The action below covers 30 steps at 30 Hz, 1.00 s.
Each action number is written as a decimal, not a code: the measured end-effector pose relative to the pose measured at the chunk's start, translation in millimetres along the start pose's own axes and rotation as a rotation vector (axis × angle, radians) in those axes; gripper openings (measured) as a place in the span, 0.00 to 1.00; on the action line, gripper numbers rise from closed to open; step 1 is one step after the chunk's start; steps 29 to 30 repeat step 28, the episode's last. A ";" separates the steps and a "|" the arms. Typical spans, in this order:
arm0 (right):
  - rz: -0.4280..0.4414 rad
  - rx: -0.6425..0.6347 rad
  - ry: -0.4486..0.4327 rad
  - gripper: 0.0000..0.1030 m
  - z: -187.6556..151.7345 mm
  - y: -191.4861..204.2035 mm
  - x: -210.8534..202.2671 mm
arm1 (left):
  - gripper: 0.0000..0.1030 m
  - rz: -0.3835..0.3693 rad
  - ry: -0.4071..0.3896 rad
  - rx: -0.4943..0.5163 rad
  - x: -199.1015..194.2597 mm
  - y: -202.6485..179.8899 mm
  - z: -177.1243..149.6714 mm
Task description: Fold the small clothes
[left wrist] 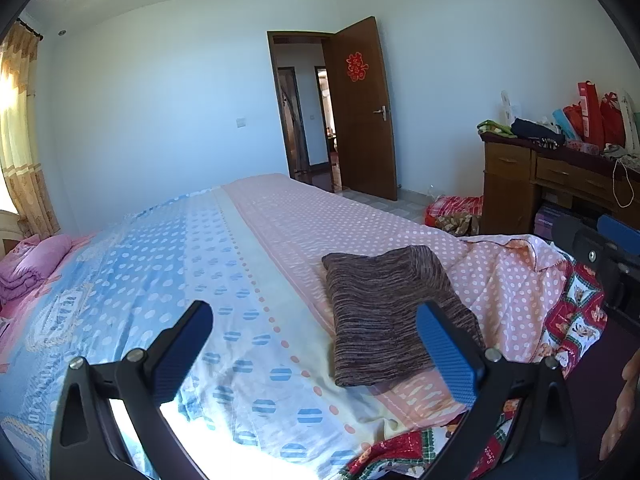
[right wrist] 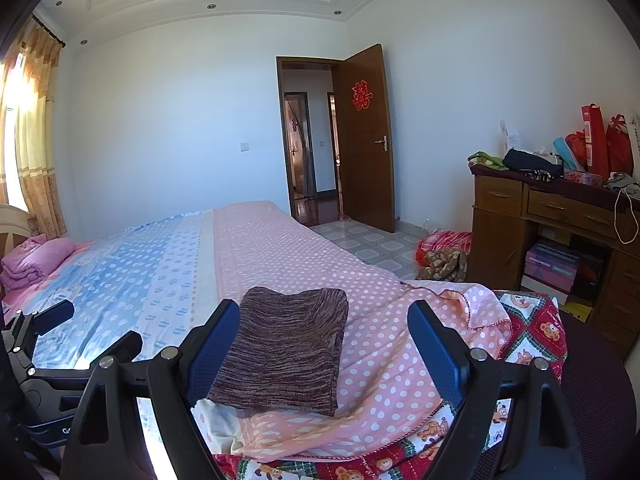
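Observation:
A brown striped knit garment (left wrist: 394, 312) (right wrist: 286, 346) lies folded into a flat rectangle on the pink dotted part of the bed cover. My left gripper (left wrist: 316, 344) is open above the near edge of the bed, its right finger in front of the garment's near right corner, nothing held. My right gripper (right wrist: 324, 344) is open too, and the folded garment lies on the bed between and beyond its fingers, which are clear of it. The left gripper (right wrist: 86, 330) shows at the left edge of the right wrist view.
The bed (left wrist: 168, 264) has a blue and pink dotted cover, with a red bear-print quilt (right wrist: 532, 332) at its near right corner. Folded pink bedding (left wrist: 32, 264) sits far left. A cluttered wooden desk (right wrist: 552, 216) stands right, and an open door (right wrist: 364, 140) lies beyond.

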State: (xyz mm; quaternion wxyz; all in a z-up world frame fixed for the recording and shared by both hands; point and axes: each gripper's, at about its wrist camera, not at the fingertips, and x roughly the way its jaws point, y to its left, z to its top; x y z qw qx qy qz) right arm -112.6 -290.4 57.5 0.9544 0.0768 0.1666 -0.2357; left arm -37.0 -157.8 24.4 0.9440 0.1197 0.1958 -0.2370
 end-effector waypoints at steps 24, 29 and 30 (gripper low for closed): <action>-0.008 -0.003 0.012 0.84 -0.7 2.8 0.0 | 1.00 0.007 0.068 -0.063 15.5 9.5 -0.7; -0.013 0.003 0.020 0.84 -1.7 2.0 2.8 | 1.00 0.033 0.066 -0.058 16.5 12.1 0.7; -0.013 0.003 0.020 0.84 -1.7 2.0 2.8 | 1.00 0.033 0.066 -0.058 16.5 12.1 0.7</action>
